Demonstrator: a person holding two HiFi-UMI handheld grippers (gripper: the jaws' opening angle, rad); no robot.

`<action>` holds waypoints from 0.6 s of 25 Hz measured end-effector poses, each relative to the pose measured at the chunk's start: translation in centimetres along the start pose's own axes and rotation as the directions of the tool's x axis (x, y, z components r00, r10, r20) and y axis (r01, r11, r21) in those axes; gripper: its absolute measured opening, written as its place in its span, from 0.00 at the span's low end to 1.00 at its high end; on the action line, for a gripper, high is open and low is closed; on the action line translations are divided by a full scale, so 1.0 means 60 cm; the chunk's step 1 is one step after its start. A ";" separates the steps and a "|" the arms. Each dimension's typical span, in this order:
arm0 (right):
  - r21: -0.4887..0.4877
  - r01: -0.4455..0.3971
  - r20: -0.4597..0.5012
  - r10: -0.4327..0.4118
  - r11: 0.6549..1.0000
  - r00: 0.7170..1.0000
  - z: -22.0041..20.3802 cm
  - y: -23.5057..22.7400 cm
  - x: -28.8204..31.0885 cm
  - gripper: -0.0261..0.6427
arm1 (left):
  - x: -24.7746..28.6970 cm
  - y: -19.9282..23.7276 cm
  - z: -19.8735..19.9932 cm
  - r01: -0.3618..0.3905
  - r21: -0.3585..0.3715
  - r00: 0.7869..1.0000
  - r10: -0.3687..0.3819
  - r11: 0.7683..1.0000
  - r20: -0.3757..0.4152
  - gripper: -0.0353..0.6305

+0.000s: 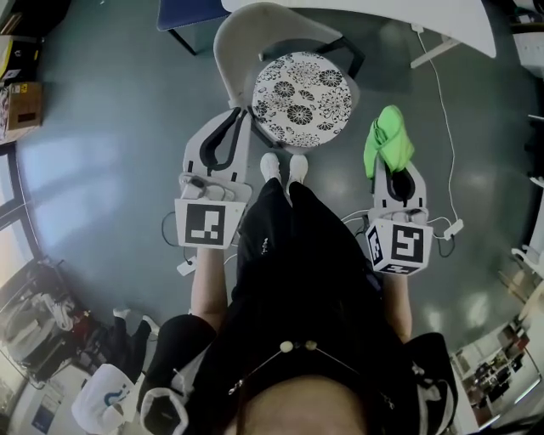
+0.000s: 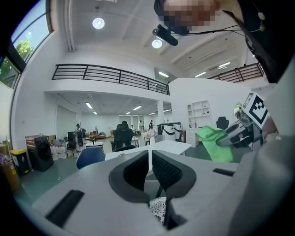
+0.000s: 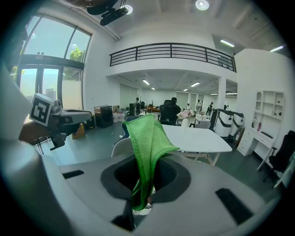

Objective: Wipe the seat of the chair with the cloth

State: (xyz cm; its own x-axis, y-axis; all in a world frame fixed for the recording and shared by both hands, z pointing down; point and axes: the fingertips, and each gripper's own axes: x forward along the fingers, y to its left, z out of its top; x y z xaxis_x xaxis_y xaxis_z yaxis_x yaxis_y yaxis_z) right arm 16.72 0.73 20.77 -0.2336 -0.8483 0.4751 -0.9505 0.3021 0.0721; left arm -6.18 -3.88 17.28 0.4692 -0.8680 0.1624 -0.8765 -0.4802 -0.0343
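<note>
**Cloth gripped, not on seat yet – wipe not begun**

Right gripper (image 1: 393, 167) is clamped on the green cloth (image 1: 388, 144). In the right gripper view, the cloth (image 3: 145, 143) runs down between the two pads, with its bulk standing above the jaws and a short tail below. The cloth is in the air to the right of the chair seat (image 1: 299, 102), near it but not touching.

Left gripper (image 1: 229, 126) sits just beside the seat's left front edge. Its own view shows the left gripper (image 2: 150, 163) jaws drawn together to a thin slit w/ nothing between them.

The seat is round w/ a black-and-white floral pattern, and the chair back (image 1: 255, 34) curves around its far side. The person's shoes (image 1: 284, 166) are just in front of the seat. A white table (image 1: 382, 17) stands behind the chair.

Step in hand, by judgement: carry the cloth over to the seat. To do it well:
- Move the right gripper leftward over the seat, then tip it down so the loose bulk of the cloth lands on the seat, not the jaw tips.
- Press lightly, w/ enough contact that the cloth drags flat.
- Sweep in overlapping passes from the chair back toward the front edge, incl. the rim.
- Keep the clamp firm, since the cloth looks loosely bunched and prob. could pull out under friction.
- The left gripper could steady the chair at its left side if it shifts.
</note>
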 end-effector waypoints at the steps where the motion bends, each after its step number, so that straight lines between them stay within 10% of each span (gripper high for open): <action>1: -0.001 -0.007 -0.001 0.007 1.000 1.000 0.003 0.001 0.005 0.11 | 0.003 0.004 0.002 -0.004 -0.002 1.000 0.004 1.000 0.005 0.09; 15: 0.108 -0.421 -0.111 0.432 0.900 0.895 -0.022 0.134 0.244 0.11 | 0.017 0.042 -0.093 -0.049 -0.026 0.995 0.046 0.998 -0.083 0.09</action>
State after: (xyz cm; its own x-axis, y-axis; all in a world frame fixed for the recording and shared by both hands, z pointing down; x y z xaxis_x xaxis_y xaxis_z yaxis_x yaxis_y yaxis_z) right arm 5.94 -8.70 29.43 -0.5971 -0.5807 0.5534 -0.7796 0.5827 -0.2298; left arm -8.49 -5.27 22.88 0.4175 -0.8759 0.2420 -0.9008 -0.4339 -0.0163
